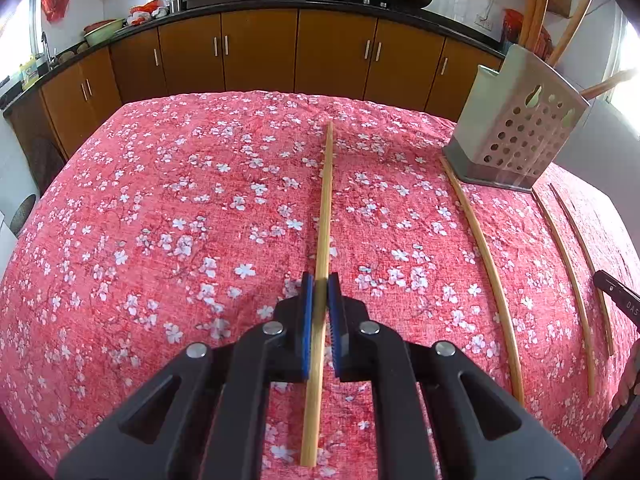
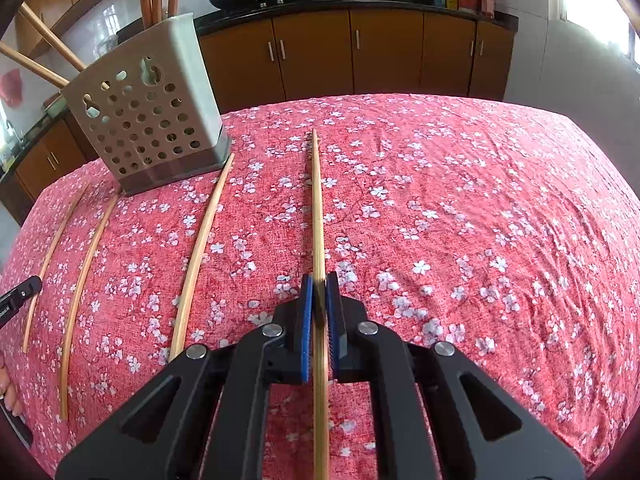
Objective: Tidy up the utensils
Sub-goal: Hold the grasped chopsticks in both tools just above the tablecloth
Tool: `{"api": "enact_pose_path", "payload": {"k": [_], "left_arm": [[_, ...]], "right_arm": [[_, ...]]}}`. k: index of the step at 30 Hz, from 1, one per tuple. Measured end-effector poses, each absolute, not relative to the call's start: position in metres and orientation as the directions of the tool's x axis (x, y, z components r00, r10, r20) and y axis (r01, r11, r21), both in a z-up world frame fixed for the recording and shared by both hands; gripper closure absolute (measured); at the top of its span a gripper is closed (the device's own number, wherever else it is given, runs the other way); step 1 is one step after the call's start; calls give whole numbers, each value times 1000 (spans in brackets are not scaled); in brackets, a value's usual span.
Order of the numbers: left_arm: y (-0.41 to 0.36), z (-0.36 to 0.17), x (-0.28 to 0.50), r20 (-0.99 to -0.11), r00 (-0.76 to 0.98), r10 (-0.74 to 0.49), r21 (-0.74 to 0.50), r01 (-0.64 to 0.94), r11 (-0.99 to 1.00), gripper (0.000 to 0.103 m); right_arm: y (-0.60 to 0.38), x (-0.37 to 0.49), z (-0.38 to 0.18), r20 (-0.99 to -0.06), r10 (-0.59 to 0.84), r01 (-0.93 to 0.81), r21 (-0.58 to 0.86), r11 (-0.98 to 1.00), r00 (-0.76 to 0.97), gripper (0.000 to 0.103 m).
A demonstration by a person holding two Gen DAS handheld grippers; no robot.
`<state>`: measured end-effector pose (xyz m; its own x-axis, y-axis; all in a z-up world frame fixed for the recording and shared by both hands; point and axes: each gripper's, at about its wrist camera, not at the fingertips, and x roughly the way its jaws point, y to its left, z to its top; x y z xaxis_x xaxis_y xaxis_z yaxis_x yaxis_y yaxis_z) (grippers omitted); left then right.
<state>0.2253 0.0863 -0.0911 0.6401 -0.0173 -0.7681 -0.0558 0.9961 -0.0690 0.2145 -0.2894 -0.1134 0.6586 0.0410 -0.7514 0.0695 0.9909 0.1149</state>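
Observation:
In the left wrist view my left gripper (image 1: pixel 321 286) is shut on a long bamboo chopstick (image 1: pixel 325 208), which runs between the blue pads and points away across the cloth. In the right wrist view my right gripper (image 2: pixel 319 288) is shut the same way on another bamboo chopstick (image 2: pixel 318 208). A beige perforated utensil holder (image 1: pixel 520 128) (image 2: pixel 148 120) stands on the table with several wooden utensils sticking out of its top. It is ahead and to the right of the left gripper, and ahead and to the left of the right gripper.
More chopsticks (image 1: pixel 480 248) (image 2: pixel 200 248) lie side by side on the red floral tablecloth (image 1: pixel 180 220) between the two grippers. Brown kitchen cabinets (image 1: pixel 260 52) and a dark counter with pans run behind the table. Part of the other gripper shows at each view's edge.

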Motion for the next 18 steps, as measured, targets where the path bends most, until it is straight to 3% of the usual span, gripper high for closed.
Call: {"api": "enact_pose_path", "payload": {"k": [18], "left_arm": [[80, -91, 223, -769, 640, -8, -61, -60, 996, 93]], "right_arm": [[-294, 211, -112, -750, 49, 72, 128, 989, 659, 95]]}}
